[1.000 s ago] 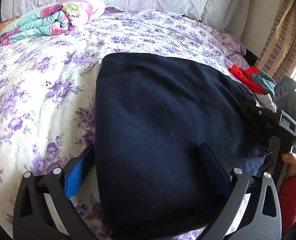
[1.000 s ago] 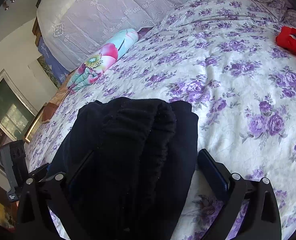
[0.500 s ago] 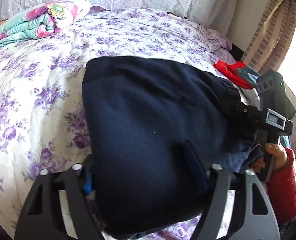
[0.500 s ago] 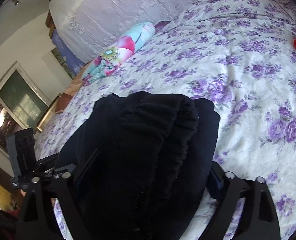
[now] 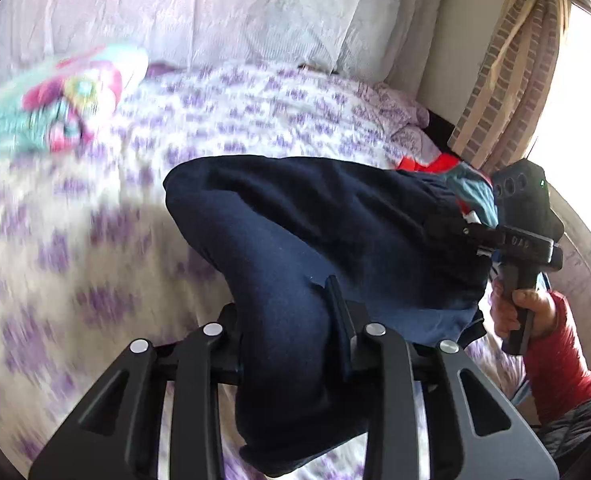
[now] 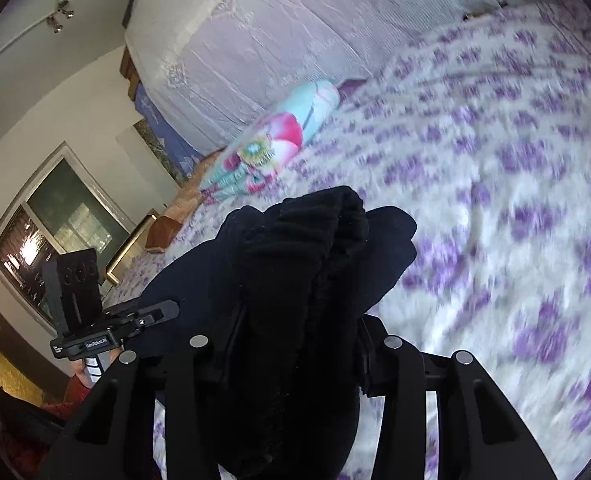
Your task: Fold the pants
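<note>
Left wrist view | folded pants [image 5: 335,248] are clamped by left gripper [image 5: 291,332] above bedspread [image 5: 75,240] | right wrist view | waistband bunch is pinched by right gripper [image 6: 295,344] | pants are held off the bed

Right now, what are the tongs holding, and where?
Both hold the folded navy pants: left tongs clamp one end of the bundle, right tongs clamp the opposite, bunched end.

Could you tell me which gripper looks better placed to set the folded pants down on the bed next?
Neither alone, though the left slightly: the left gripper clamps the navy pants at a flat folded edge, with bare bedspread right beside it. The right gripper is shut on the thick bunched end, so it would probably follow.
</note>
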`<state>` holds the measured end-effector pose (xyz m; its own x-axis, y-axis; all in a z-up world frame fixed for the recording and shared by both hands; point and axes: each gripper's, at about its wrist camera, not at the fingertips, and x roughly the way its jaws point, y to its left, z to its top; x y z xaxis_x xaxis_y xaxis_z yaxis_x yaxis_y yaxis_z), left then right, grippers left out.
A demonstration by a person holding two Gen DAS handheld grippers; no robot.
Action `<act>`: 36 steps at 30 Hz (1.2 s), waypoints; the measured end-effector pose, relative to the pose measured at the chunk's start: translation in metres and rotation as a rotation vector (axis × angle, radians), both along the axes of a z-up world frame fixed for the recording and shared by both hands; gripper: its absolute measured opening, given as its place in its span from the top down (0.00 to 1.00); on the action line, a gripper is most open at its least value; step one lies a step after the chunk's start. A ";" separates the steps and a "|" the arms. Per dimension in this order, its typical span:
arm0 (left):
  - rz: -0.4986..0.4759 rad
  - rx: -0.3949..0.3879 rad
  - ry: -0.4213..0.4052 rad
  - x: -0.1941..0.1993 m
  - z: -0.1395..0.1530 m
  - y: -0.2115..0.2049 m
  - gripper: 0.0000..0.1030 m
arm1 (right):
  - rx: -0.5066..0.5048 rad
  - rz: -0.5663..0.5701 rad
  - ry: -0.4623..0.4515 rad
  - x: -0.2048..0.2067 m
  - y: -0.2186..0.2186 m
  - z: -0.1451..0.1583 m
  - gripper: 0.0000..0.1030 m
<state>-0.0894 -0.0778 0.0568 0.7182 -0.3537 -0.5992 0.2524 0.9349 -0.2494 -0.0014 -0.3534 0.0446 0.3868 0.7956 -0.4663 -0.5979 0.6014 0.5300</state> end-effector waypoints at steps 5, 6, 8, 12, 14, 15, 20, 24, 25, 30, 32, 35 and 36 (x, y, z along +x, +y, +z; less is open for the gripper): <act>0.029 0.054 -0.080 0.069 0.051 0.008 0.71 | -0.014 -0.013 -0.092 0.065 0.018 0.057 0.57; 0.038 0.068 -0.088 0.089 0.059 0.011 0.71 | -0.012 -0.017 -0.099 0.081 0.021 0.065 0.57; 0.060 0.108 -0.101 0.133 0.072 0.019 0.71 | -0.020 -0.035 -0.114 0.130 0.034 0.083 0.57; 0.118 0.159 -0.119 0.221 0.085 0.033 0.71 | -0.074 -0.059 -0.138 0.220 0.063 0.101 0.57; 0.144 0.165 -0.119 0.261 0.082 0.041 0.71 | -0.094 -0.078 -0.154 0.268 0.079 0.102 0.57; 0.161 0.168 -0.120 0.288 0.075 0.047 0.71 | -0.100 -0.083 -0.158 0.282 0.084 0.100 0.57; 0.216 0.163 -0.003 0.375 0.018 0.068 0.69 | -0.149 -0.141 -0.050 0.379 0.115 0.036 0.57; 0.322 0.241 0.097 0.418 -0.062 0.078 0.37 | -0.283 -0.237 0.090 0.423 0.125 -0.049 0.31; 0.365 0.236 0.076 0.414 -0.063 0.081 0.18 | -0.195 -0.237 0.114 0.426 0.116 -0.059 0.29; 0.452 0.240 0.089 0.396 -0.053 0.097 0.04 | -0.111 -0.302 0.104 0.414 0.091 -0.046 0.25; 0.497 0.307 0.050 0.369 -0.040 0.090 0.05 | -0.144 -0.441 0.035 0.380 0.081 -0.023 0.14; 0.528 0.381 -0.002 0.322 -0.027 0.072 0.05 | -0.193 -0.519 -0.157 0.307 0.091 0.002 0.03; 0.521 0.393 -0.023 0.313 -0.023 0.065 0.05 | -0.224 -0.503 -0.225 0.290 0.100 0.005 0.03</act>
<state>0.2239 -0.0130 0.0336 0.7503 0.2867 -0.5957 -0.2571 0.9567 0.1366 0.2882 -0.2536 0.0495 0.7995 0.3808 -0.4645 -0.2933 0.9224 0.2513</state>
